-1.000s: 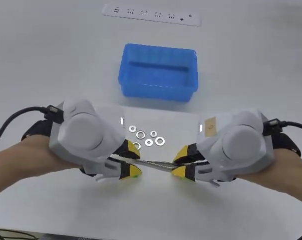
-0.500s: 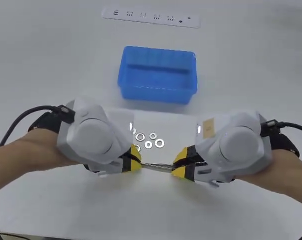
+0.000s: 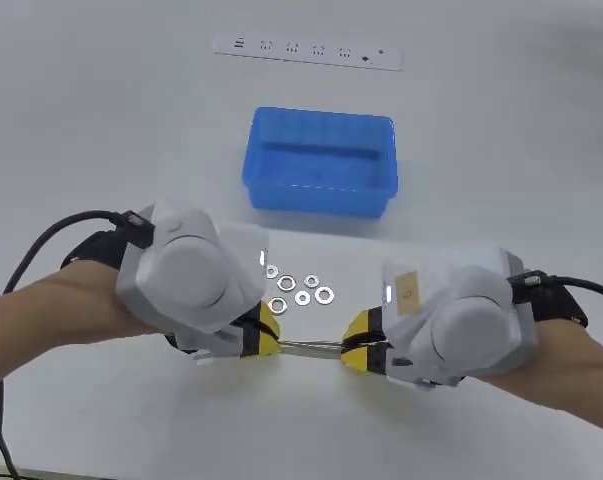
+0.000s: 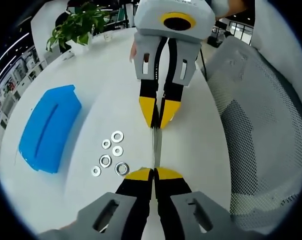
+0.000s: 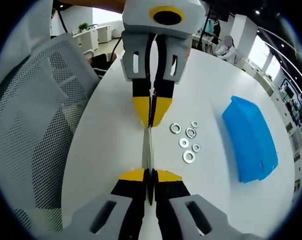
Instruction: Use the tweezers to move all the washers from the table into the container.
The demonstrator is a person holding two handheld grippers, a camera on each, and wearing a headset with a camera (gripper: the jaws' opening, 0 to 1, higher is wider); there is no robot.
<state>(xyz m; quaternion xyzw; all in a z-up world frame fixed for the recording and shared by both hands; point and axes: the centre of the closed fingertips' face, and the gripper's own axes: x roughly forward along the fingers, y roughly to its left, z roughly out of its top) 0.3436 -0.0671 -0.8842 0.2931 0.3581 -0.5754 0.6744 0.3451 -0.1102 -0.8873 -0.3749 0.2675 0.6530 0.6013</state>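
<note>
The left tongs (image 3: 266, 334) and right tongs (image 3: 357, 341) point tip to tip, each with jaws closed on one end of the tweezers (image 3: 311, 348). The left forearm (image 3: 41, 320) and right forearm (image 3: 571, 350) reach in from opposite sides.

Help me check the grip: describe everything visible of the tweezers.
The tweezers are a thin, silvery, metal-looking strip, held about level. One end is clamped in the left gripper, the other in the right gripper, both with jaws shut on it. Its blades look pressed together; which end is the tip cannot be told. It lies on the person's side of the washers, apart from them, low over the white table; contact with the table is unclear.
</note>
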